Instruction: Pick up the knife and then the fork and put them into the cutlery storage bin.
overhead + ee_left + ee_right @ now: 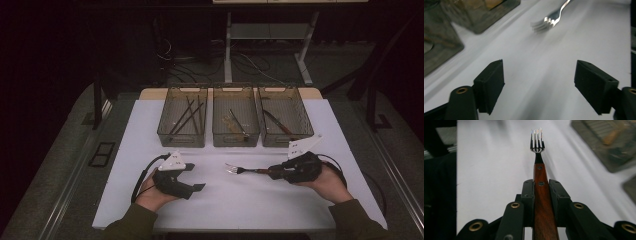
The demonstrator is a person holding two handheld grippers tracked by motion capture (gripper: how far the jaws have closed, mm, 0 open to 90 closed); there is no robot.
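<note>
Jaws of right gripper (pixel 272 172) clamp fork (pixel 242 170), tines pointing left.

Three smoky see-through bins stood side by side along the far edge of the white table (pixel 225 200). The left bin (pixel 165 120) held several dark chopsticks (pixel 187 119) lying crossed and slanted. The middle bin (pixel 217 135) held pale wooden utensils with a thin metal piece across them, too small to name. The right bin (pixel 302 117) held a dark-handled knife (pixel 276 122) lying slantwise. Beyond the table, on the dim floor, the white legs of a frame (pixel 228 45) rose among loose cables (pixel 175 62). A dark floor panel (pixel 102 153) lay left of the table.
</note>
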